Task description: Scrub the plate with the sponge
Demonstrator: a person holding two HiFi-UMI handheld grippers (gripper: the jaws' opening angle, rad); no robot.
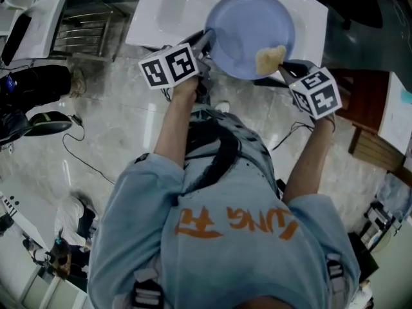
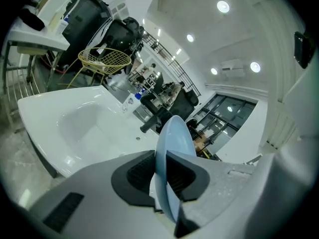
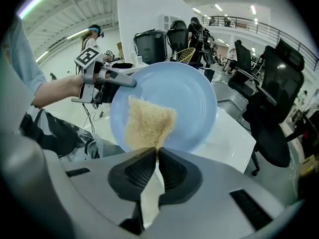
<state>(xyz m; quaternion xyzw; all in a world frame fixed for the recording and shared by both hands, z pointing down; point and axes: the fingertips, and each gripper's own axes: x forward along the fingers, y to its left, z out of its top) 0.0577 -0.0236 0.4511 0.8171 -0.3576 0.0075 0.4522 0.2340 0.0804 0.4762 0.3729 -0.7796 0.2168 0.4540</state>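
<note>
Plate (image 1: 248, 24) clamped in left hand-held gripper (image 1: 208, 41), half-hidden sponge (image 1: 270, 58) clamped in right hand-held gripper (image 1: 286, 68)

White sink unit (image 1: 168, 15) stands above a grey marbled floor (image 1: 122, 118). A shallow basin (image 2: 82, 126) is moulded into its top. A black cable (image 1: 80, 153) trails across the floor.

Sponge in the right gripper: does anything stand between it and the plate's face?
Nothing visible does. The sponge, pinched in the right gripper, appears to lie against the inner face of the plate, while the left gripper clamps its rim.
</note>
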